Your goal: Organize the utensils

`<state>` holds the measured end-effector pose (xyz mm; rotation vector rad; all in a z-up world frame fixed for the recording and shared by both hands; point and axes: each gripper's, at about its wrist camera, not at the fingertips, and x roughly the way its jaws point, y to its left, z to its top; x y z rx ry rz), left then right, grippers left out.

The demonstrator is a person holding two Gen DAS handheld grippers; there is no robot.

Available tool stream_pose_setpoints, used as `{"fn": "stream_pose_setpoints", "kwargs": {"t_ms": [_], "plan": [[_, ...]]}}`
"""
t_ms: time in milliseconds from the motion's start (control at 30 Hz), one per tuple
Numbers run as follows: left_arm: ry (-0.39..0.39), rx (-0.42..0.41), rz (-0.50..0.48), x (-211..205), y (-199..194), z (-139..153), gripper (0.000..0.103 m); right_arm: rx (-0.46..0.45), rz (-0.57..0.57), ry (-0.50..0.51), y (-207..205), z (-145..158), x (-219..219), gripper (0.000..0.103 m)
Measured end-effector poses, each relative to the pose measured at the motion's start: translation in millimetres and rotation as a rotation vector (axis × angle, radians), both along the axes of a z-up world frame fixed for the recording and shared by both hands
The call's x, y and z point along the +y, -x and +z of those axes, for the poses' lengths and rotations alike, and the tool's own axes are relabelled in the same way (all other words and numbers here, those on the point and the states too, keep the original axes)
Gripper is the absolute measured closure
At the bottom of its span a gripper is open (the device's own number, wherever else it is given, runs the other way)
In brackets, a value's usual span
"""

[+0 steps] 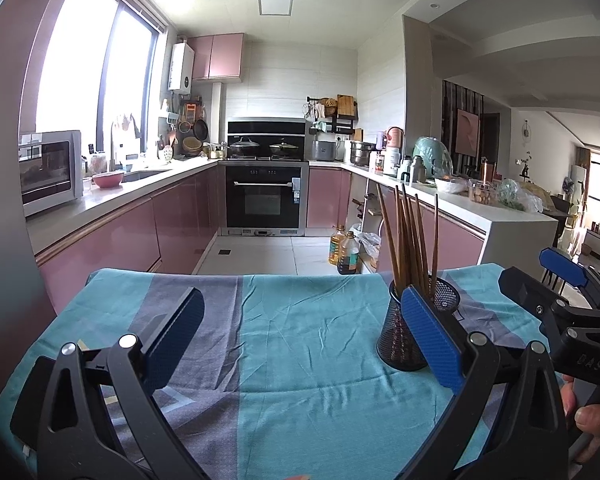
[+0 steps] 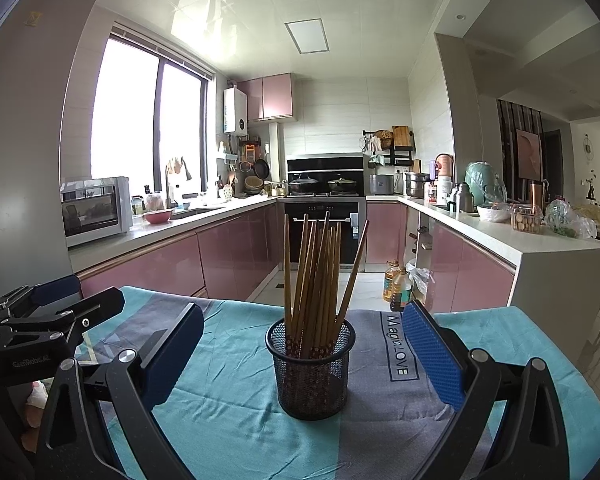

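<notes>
On the table at the kitchen's near end, a teal-and-grey cloth point(image 2: 236, 412) is lying wrinkled over the whole top; its near edge is being cut off by both views, and printed lettering is showing on a grey band.

Left gripper point(image 1: 300, 332): black frame, blue textured pads, jaws standing wide apart with nothing between them; it is sitting over bare cloth left of the holder, and its right pad is covering part of the holder's side.

Right gripper point(image 2: 308, 348): same build, likewise released and empty, framing the holder without touching it.

Black mesh holder point(image 2: 311, 368): round wire cup standing upright on the cloth.

Chopsticks point(image 2: 314, 268): brown wooden sticks standing in the holder, fanning outward; their patterned lower ends are only dimly showing through the mesh, and the count is hard to make out.
</notes>
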<state>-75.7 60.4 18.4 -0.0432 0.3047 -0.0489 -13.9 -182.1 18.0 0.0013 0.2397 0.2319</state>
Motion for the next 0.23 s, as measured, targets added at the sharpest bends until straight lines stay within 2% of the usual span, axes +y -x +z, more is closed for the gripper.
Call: {"fn": "stream_pose_setpoints", "kwargs": {"t_ms": [100,233], "plan": [[0.002,0.043,0.001,3,-8,-7,0.006,0.034,-0.021,0.008,-6,-7,-8,0.006],[0.015,0.122,0.002,13,-24,-22,0.006,0.216,-0.102,0.084,-39,-36,-35,0.006]]}}
